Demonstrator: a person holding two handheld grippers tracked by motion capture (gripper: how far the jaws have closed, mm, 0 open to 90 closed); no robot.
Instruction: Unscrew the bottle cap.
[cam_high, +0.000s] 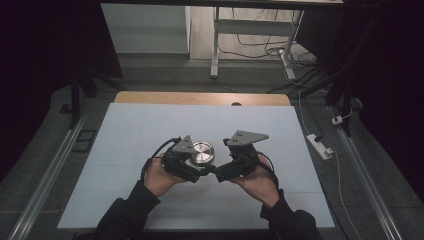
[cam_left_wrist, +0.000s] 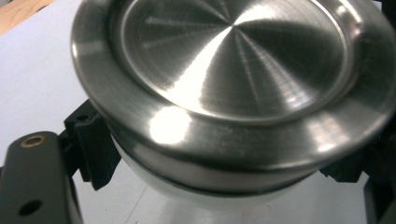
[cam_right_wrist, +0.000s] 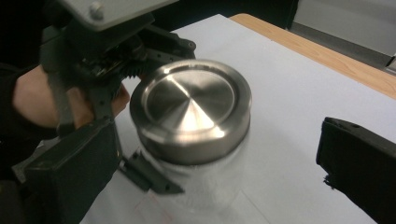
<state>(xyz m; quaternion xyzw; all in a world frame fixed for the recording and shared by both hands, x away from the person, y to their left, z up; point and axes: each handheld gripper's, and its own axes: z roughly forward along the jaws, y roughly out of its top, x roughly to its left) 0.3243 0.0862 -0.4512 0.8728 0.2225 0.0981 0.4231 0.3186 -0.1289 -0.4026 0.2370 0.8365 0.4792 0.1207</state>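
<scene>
A glass jar (cam_right_wrist: 201, 184) with a brushed steel lid (cam_high: 202, 152) stands on the white table sheet (cam_high: 150, 130). My left gripper (cam_high: 199, 168) comes in from the left and is shut on the jar's glass body just under the lid (cam_left_wrist: 233, 70); its black pads (cam_left_wrist: 93, 151) press on both sides. In the right gripper view that gripper's finger (cam_right_wrist: 149, 177) lies against the glass. My right gripper (cam_high: 220, 172) is open just to the right of the jar. Its jaws stand wide, with the jar between and ahead of them and a gap on the right side.
The white sheet covers a wooden table whose far edge (cam_high: 200, 97) shows bare. Beyond it are a table frame (cam_high: 216, 45) and floor cables. A white power strip (cam_high: 320, 145) lies on the floor to the right.
</scene>
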